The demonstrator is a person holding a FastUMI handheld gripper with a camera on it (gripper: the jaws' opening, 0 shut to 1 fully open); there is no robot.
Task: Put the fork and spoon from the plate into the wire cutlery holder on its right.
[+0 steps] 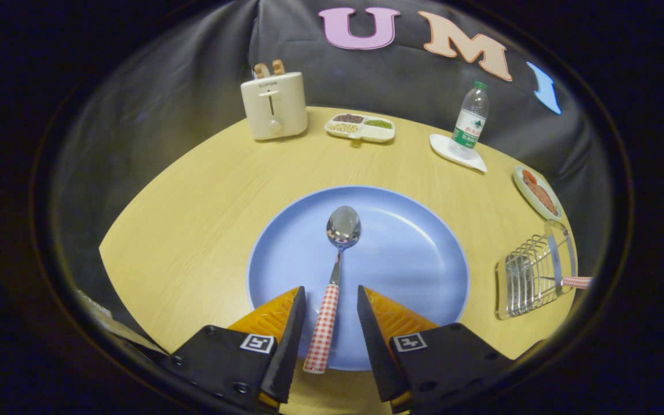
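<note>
The one camera sits on the gripper [331, 300] and looks forward along its two fingers, which stand apart at the near side of the picture. It looks down at a slant on the wooden table [193, 219], from the near edge toward the far cloth wall. It is close to the blue plate [401, 253], just ahead of the fingers. The wide lens bends the table and takes in the toaster [274, 106] at the far side and the wire cutlery holder [531, 276] at the right.

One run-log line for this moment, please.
hand-held gripper: open, straddling spoon handle | spoon: on plate | fork: in wire cutlery holder
</note>
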